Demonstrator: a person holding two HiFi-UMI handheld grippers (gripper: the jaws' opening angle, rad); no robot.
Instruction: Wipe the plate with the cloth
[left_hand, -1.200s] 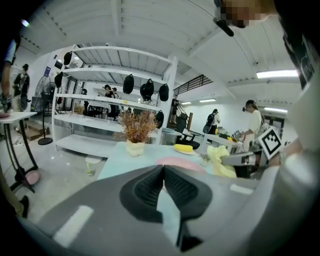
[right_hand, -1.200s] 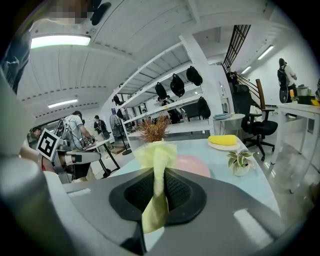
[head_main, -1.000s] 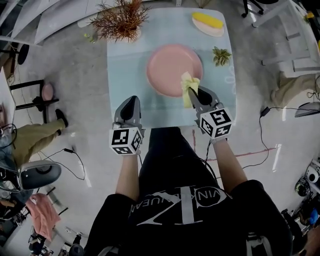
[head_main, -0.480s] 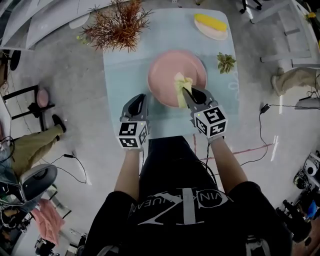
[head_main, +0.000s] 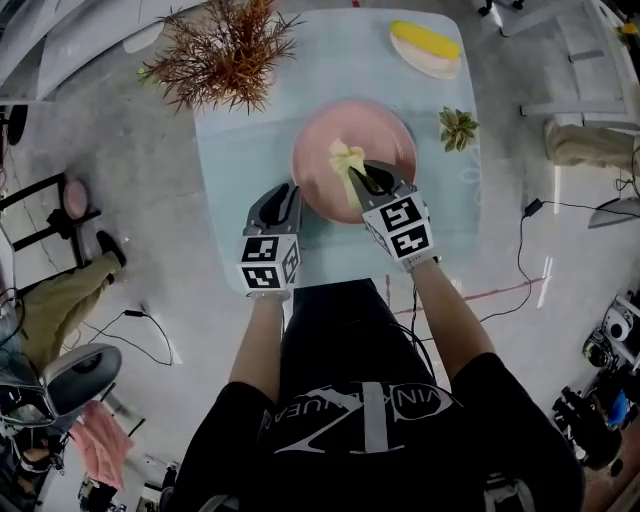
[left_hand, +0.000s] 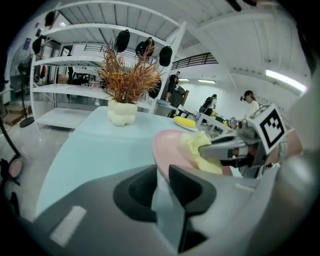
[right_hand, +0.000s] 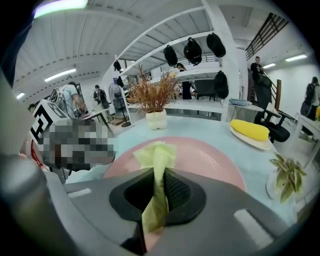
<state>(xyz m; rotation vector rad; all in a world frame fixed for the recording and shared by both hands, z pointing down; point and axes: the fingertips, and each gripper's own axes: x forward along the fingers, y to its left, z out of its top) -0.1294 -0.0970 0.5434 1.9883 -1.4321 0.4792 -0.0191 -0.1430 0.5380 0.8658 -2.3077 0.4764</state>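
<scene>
Right tool (right_hand: 159, 182) first: jaws closed tight on the yellow cloth (right_hand: 156, 152), a pinched strip running up between the pads and fanning out just past the tips. Hangs over the pink plate (head_main: 390, 130), the cloth's loose end lying on the plate's middle, toward the near side.

Over to the left tool (left_hand: 162, 182): jaws a narrow gap apart, only the pale blue surface (head_main: 240, 150) showing through, nothing gripped. Sits low just beside the plate's near-left rim; touching it or not, cannot tell.

Plate at the centre of the surface. On the far left corner, a dried rust-coloured plant (head_main: 222, 42) in a white pot. At the far right corner, a small oval dish (head_main: 430, 60) carrying something long and yellow (head_main: 425, 38). Just right of the plate, a little green plant (head_main: 458, 128).

Beyond the surface, white shelving (left_hand: 75, 30) with dark bags (right_hand: 192, 50) hanging from it, and people (left_hand: 248, 102) standing in the background.
</scene>
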